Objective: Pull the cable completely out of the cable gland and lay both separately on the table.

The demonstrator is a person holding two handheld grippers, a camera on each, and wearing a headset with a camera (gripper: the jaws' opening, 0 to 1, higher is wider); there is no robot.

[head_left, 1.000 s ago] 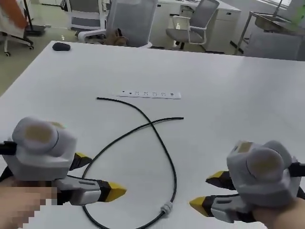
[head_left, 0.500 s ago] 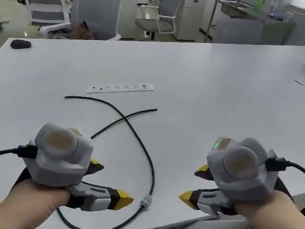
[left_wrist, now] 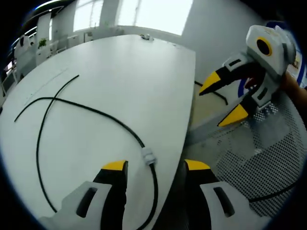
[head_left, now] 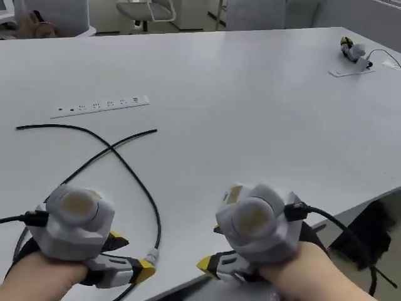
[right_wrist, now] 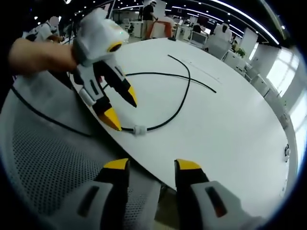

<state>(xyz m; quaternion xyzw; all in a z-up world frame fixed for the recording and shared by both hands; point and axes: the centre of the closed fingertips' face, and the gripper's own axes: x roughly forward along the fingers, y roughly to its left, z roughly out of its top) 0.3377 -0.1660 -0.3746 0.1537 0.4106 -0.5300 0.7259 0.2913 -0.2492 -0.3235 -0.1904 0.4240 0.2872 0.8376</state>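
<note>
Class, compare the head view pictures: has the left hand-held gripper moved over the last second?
Yes. The left hand-held gripper has moved right, up to the cable gland, which has kept its place relative to the power strip.

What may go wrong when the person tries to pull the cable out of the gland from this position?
The gland lies very near the table edge, so a nudge from the open left gripper might push it off. The cable crosses itself in a loop; pulling may tighten this loop instead of freeing it.
</note>
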